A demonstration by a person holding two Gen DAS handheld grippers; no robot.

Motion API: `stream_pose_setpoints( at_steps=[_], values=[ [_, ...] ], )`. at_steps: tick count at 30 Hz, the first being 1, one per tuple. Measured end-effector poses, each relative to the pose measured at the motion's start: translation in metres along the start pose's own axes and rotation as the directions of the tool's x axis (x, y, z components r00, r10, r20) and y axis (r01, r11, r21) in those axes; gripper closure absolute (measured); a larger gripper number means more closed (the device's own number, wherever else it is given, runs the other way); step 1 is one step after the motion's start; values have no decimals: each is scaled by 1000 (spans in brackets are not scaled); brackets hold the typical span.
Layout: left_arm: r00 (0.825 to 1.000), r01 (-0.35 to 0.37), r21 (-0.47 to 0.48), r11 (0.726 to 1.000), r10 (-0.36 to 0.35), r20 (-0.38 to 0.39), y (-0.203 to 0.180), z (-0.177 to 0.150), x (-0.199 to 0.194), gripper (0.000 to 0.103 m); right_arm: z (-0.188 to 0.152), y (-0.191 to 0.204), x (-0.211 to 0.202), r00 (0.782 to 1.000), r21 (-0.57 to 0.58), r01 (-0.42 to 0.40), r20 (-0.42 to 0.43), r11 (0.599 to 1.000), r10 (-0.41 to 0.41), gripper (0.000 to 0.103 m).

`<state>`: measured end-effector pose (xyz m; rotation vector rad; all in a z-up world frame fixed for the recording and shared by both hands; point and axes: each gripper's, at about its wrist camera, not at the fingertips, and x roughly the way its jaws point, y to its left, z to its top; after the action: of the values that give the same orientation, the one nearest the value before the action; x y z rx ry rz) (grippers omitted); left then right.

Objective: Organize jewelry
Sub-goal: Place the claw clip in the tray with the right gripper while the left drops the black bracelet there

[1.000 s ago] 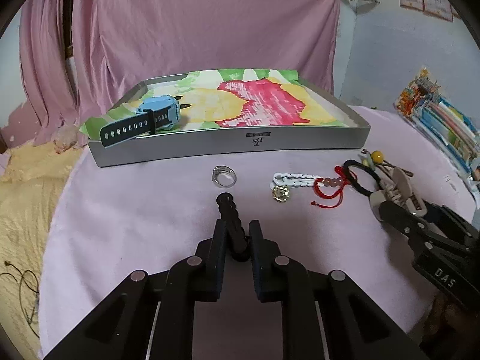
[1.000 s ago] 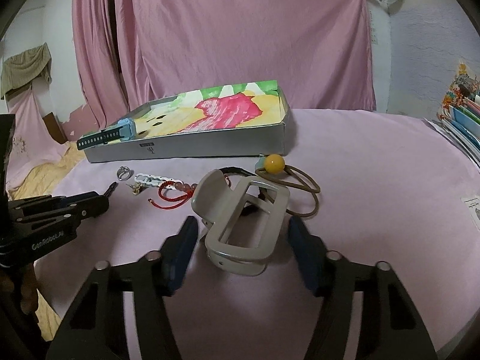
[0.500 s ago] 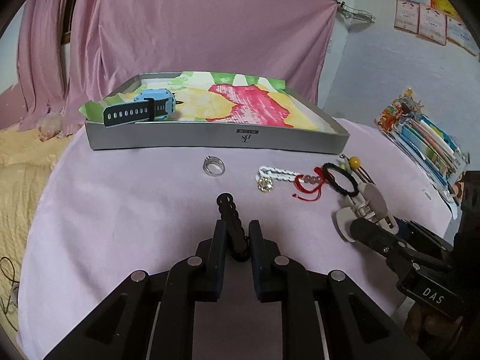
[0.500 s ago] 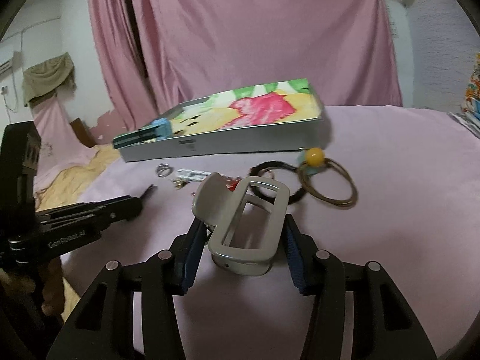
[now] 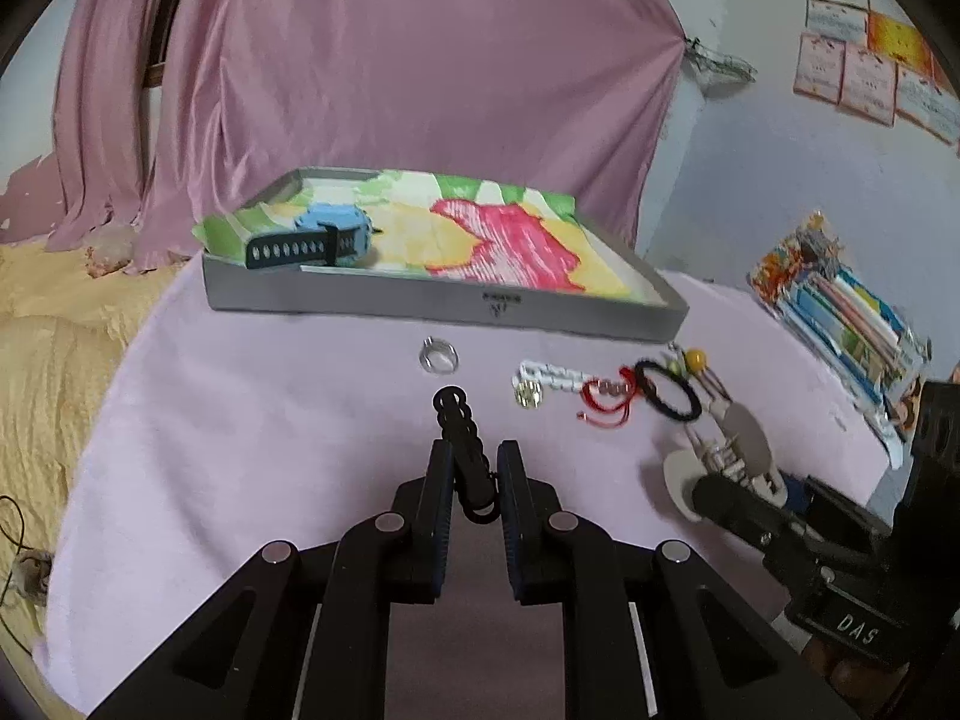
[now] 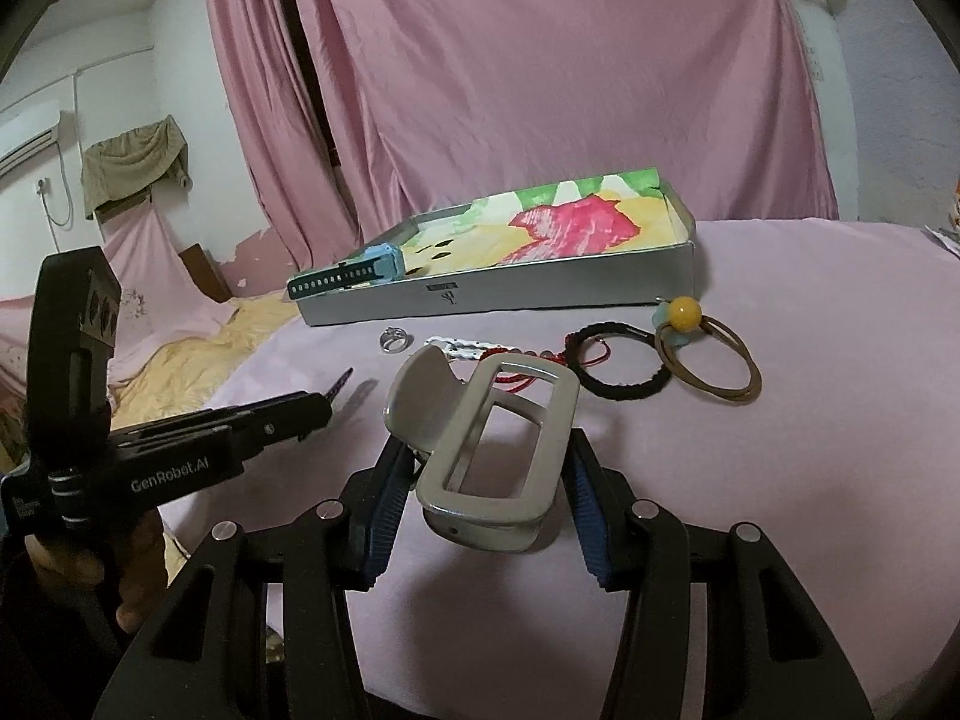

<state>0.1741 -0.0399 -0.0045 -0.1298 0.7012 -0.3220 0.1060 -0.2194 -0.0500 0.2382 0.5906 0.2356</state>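
My left gripper (image 5: 474,462) is shut on a black wavy hair clip (image 5: 457,420) that sticks out forward over the pink tablecloth. The right gripper (image 6: 486,450) is shut on a beige claw clip (image 6: 480,516), its pads pressing both sides. In the left wrist view the right gripper (image 5: 702,492) and its beige clip (image 5: 744,435) are at the lower right. The grey tray (image 5: 420,300), lined with colourful paper, holds a blue watch (image 5: 324,240). Before it lie a silver ring (image 5: 439,355), a white clip (image 5: 549,375), a red string bracelet (image 5: 606,399) and a black hair tie (image 5: 666,396).
A brown hair tie with a yellow bead (image 6: 684,312) lies by the tray's right corner. A stack of colourful books (image 5: 840,312) sits at the table's right edge. A yellow blanket (image 5: 48,360) lies beyond the left edge, and a pink curtain hangs behind.
The right jaws have drawn in against the beige clip. Both grippers have swung, so the tray now sits further left in the left wrist view and the right gripper lower.
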Motion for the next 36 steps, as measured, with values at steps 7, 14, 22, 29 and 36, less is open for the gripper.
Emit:
stream_pose_setpoints(
  at_steps=[7, 14, 22, 29, 36],
  values=[
    [999, -4, -4, 1000, 4, 39, 1, 35, 4, 89, 18, 1, -3, 1000, -14, 0, 13, 1000, 0, 58],
    [999, 21, -8, 1000, -21, 44, 0, 81, 37, 89, 61, -9, 8, 999, -20, 20, 46, 1000, -19, 58],
    [999, -28, -18, 999, 27, -18, 4, 112, 83, 89, 107, -24, 52, 999, -2, 35, 5, 999, -35, 58],
    [990, -71, -16, 997, 69, -127, 11, 112, 114, 89, 126, -36, 100, 997, 36, 3, -79, 999, 0, 58],
    [985, -68, -12, 998, 65, -162, 11, 108, 122, 89, 127, -44, 136, 983, 29, 50, -178, 998, -44, 57]
  ],
)
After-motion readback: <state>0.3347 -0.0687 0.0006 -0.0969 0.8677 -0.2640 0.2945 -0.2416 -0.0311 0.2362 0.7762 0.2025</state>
